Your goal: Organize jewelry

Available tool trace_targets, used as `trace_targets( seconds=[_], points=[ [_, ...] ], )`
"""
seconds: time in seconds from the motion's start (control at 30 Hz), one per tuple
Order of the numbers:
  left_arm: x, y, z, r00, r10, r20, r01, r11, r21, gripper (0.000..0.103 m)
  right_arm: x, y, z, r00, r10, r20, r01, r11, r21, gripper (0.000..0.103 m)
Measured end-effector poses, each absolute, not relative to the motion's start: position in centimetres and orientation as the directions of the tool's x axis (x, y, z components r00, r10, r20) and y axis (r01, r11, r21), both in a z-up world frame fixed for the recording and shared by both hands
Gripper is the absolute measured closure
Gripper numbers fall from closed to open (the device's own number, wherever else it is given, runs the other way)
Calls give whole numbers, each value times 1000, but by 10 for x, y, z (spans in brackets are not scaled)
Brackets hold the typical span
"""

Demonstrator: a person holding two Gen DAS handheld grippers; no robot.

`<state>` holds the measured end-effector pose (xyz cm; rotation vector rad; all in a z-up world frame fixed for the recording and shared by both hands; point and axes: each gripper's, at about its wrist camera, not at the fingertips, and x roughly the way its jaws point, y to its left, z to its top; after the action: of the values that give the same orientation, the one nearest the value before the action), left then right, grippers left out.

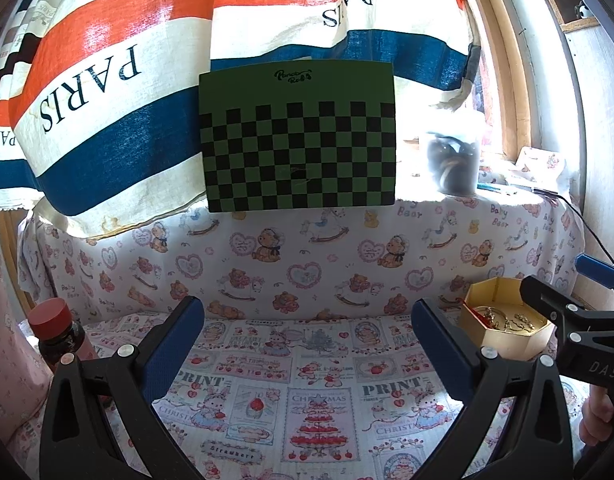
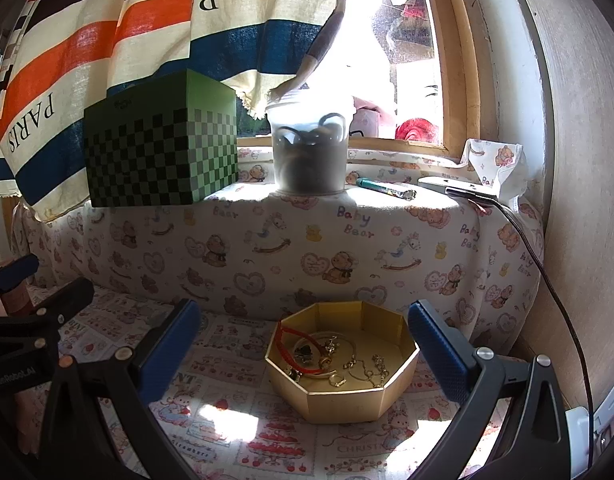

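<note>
Left gripper (image 1: 307, 344): fingers spread wide, nothing between the blue pads (image 1: 175, 344). It hangs above the printed tablecloth (image 1: 307, 380), centre bottom of the left wrist view.

Right gripper (image 2: 303, 352): likewise spread wide and holding nothing. In its own view the gold octagonal box (image 2: 347, 396) sits lower centre, between the two finger lines but beyond the tips, not touched by either pad.

The box is open-topped and rests flat on the cloth, close to the draped ledge (image 2: 267, 240) behind it. Contents: a red cord bracelet (image 2: 303, 336) on the left side of the box, a gold bangle (image 2: 339, 338) near the middle, a thin gold chain (image 2: 371, 372) to the right, a small ring (image 2: 337, 380) near the front wall. Pieces overlap; cannot tell how many there are in all.

In the left wrist view the same box appears at lower right, partly hidden by the right gripper's black frame.

Surroundings: green checkered box (image 2: 163, 148) on the ledge, upper left of the right wrist view; a translucent plastic tub (image 2: 309, 148) just beside it, right of it; a pen (image 2: 383, 189) lying further right on the ledge. Striped "PARIS" curtain (image 1: 107, 80) hangs behind. A bottle with a red cap (image 1: 53, 314) stands at lower left of the left wrist view.
</note>
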<state>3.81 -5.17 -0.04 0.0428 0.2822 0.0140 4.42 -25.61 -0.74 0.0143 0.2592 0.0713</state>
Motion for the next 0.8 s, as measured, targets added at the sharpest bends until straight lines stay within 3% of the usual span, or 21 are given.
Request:
trace_targets(
  seconds=[0.43, 0.8],
  points=[
    [39, -62, 0, 962, 1, -273, 23, 996, 86, 0, 43, -257, -8, 965, 70, -253, -65, 997, 30, 0],
    [39, -53, 0, 960, 9, -279, 4, 999, 47, 0, 52, -255, -10, 952, 85, -293, -80, 996, 27, 0]
  ],
)
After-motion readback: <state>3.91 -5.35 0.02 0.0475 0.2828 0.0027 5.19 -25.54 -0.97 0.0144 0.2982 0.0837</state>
